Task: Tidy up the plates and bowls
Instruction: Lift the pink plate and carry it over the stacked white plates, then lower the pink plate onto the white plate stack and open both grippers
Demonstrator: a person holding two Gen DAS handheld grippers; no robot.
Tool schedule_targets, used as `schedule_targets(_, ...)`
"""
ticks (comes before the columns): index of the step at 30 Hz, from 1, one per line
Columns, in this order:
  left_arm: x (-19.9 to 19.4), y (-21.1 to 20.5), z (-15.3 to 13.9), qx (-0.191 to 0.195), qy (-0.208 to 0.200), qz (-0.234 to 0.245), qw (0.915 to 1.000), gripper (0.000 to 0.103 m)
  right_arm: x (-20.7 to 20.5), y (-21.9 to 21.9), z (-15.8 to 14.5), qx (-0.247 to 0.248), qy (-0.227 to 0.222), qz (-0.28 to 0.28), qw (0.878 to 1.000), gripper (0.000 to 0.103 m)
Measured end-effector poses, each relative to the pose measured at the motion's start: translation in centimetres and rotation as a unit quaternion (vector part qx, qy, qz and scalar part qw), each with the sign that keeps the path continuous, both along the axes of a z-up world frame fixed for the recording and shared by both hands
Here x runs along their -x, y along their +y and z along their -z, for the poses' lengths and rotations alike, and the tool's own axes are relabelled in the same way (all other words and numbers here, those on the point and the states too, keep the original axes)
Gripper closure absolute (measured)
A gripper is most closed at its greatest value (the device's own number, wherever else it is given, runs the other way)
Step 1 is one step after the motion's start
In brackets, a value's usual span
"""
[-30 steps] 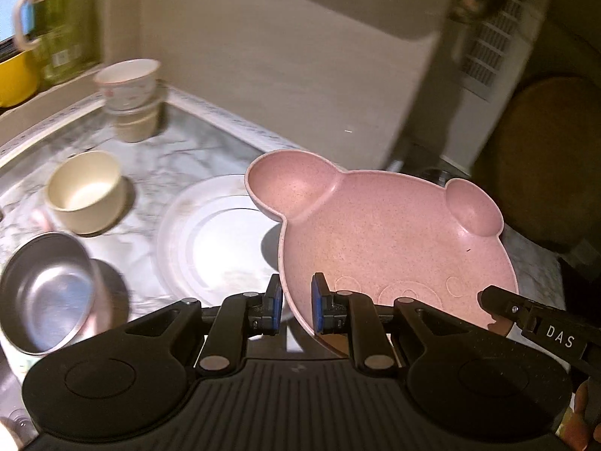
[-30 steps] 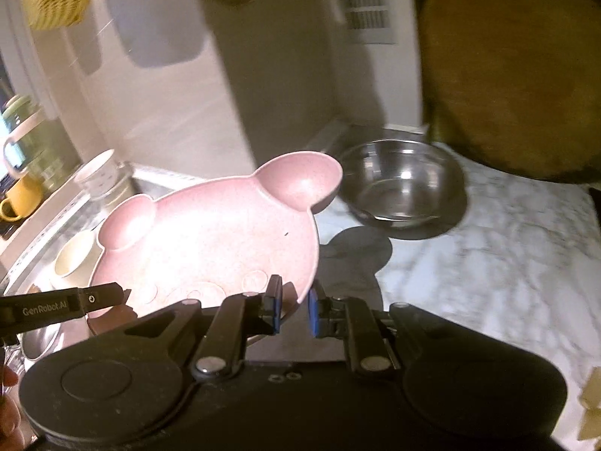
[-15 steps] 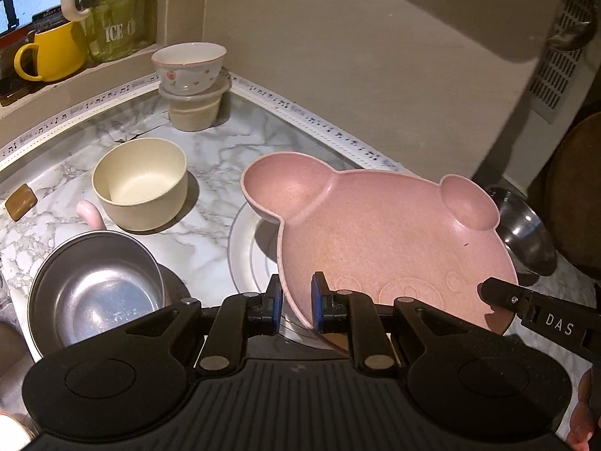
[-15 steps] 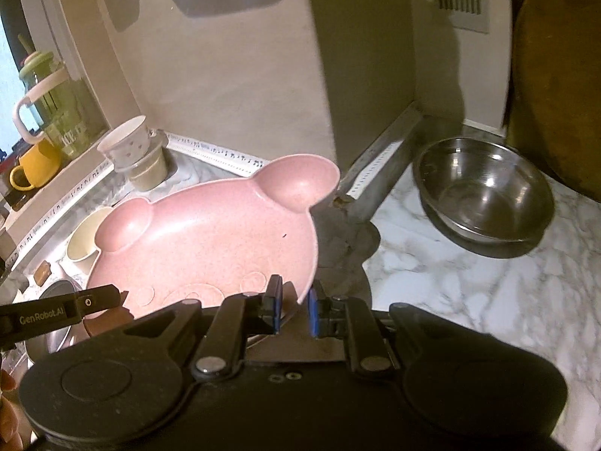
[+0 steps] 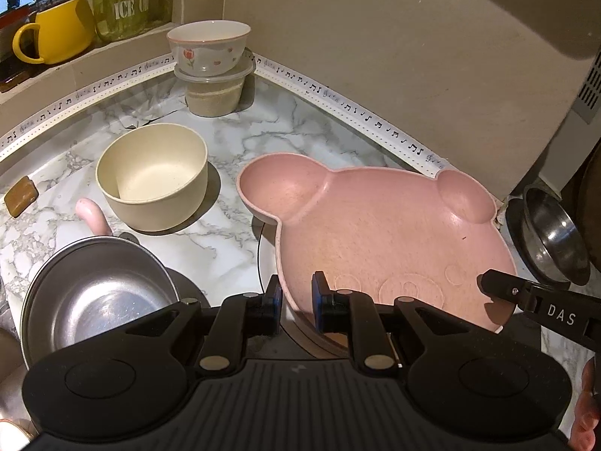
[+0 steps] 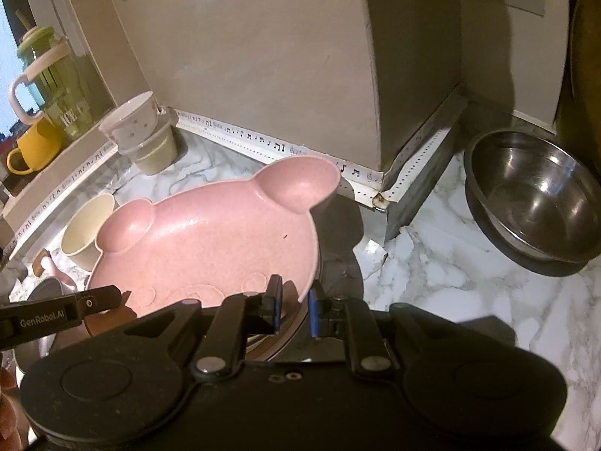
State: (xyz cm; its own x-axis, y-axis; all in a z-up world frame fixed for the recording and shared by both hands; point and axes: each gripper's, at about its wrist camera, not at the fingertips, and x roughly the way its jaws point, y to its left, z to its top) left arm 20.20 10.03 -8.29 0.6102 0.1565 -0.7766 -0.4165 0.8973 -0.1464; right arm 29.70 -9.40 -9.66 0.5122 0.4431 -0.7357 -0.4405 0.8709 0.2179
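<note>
Both grippers, left [image 5: 296, 302] and right [image 6: 295, 302], are pinched on the pink bear plate's [image 5: 394, 240] rim, carrying it over the white plate [image 5: 268, 263]; I'd say lower it level next, then let go.

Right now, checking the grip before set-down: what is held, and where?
The pink bear-shaped plate, pinched at its rim on opposite sides by the left gripper and right gripper.

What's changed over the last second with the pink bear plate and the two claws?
Both claws carried the pink bear plate leftward and lower, over the white plate and nearer the cream bowl. Unchanged: left claw and right claw stay clamped on its rim.
</note>
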Motion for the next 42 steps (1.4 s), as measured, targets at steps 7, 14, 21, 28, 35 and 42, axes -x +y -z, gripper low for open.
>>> schedule_targets(7, -0.7, 0.5, 0.9, 0.002, 0.012, -0.004, 0.9999, 0.087, -0.4, 0.8, 0.5, 0.013, -0.003, -0.011, 1.000, 0.088)
schedule_targets(14, -1.0, 0.7, 1.3, 0.000, 0.018, -0.006, 0.9998, 0.087, -0.6, 1.1, 0.9, 0.020, 0.007, -0.021, 1.000, 0.085)
schedule_targets(21, -1.2, 1.1, 1.8, 0.014, 0.025, -0.008, 0.9996, 0.087, -0.7, 1.0, 1.4, 0.019, 0.026, -0.019, 0.999, 0.083)
schedule_targets(28, -1.3, 1.2, 2.0, 0.011, 0.027, -0.010, 0.9995, 0.087, -0.7, 0.6, 1.2, 0.021, 0.030, -0.014, 0.999, 0.078)
schedule_targets(35, -1.4, 1.2, 1.9, 0.014, 0.031, -0.009, 0.9994, 0.087, -0.5, 0.5, 0.5, 0.022, 0.019, -0.022, 0.999, 0.072)
schedule_targets(42, -1.2, 1.2, 1.6, 0.023, 0.034, -0.013, 0.9991, 0.086, -0.3, 0.1, 0.0, 0.023, 0.014, -0.025, 0.999, 0.068)
